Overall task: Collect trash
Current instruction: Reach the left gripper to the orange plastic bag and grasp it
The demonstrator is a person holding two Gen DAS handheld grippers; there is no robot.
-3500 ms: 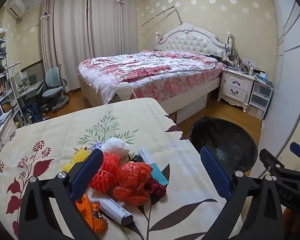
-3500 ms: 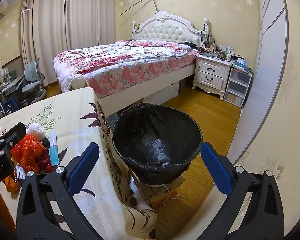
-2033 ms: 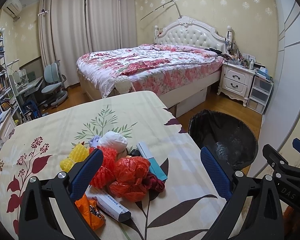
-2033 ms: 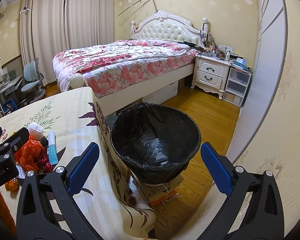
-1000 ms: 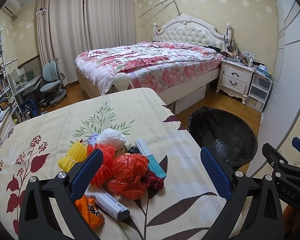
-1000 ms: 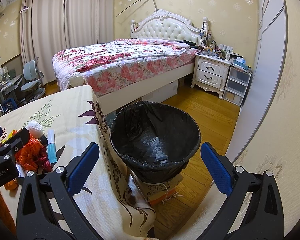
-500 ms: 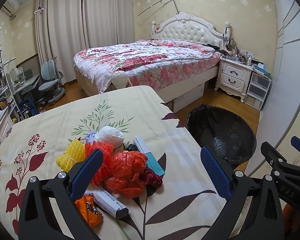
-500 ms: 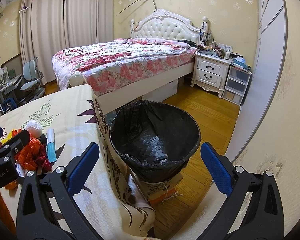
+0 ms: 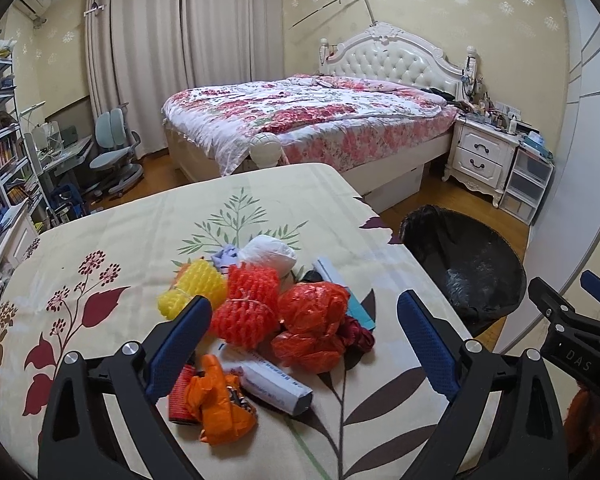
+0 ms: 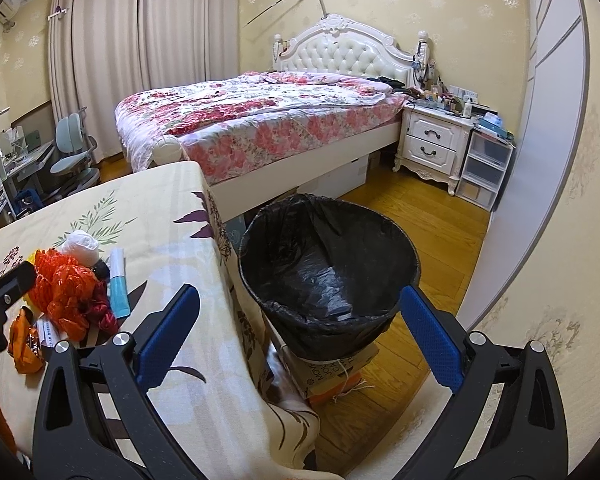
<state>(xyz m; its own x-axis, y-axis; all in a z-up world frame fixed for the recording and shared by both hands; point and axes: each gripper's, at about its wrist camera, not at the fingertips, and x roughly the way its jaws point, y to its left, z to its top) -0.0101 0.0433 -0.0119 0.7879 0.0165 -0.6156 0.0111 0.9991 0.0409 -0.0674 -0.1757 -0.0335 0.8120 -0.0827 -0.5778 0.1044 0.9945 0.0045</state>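
While nothing is gripped yet, the left gripper (image 9: pixel 302 330) hangs over the trash pile with its jaws spread wide and empty, framing the red mesh net (image 9: pixel 246 308) and the crumpled red plastic bag (image 9: pixel 314 328). Right gripper (image 10: pixel 296 330) likewise wide open and empty, aimed at the black-lined bin (image 10: pixel 328 264), which stands on the floor just beside the tabletop's (image 9: pixel 140 232) edge.

Trash sits bunched together on the tabletop: yellow mesh net (image 9: pixel 192 290), white wad (image 9: pixel 268 254), teal-and-white tube (image 9: pixel 342 286), white box (image 9: pixel 274 382), orange wrapper (image 9: pixel 222 410). All touching or overlapping.

Change over the last seconds: slight. Left view has crept a little closer and lower toward the pile; the heap sits a shade further up the frame than 3.5 s ago. Right view has edged nearer the bin, which now fills more of the space between the jaws. No item has moved; pile order matches every earlier frame. Bin contents look unchanged, one small dark scrap at the bottom.

Reading: approach phase only, collection not begun. Left side looks set to take the first piece, likely a red item nearest centre; right side seems parked at the drop point.
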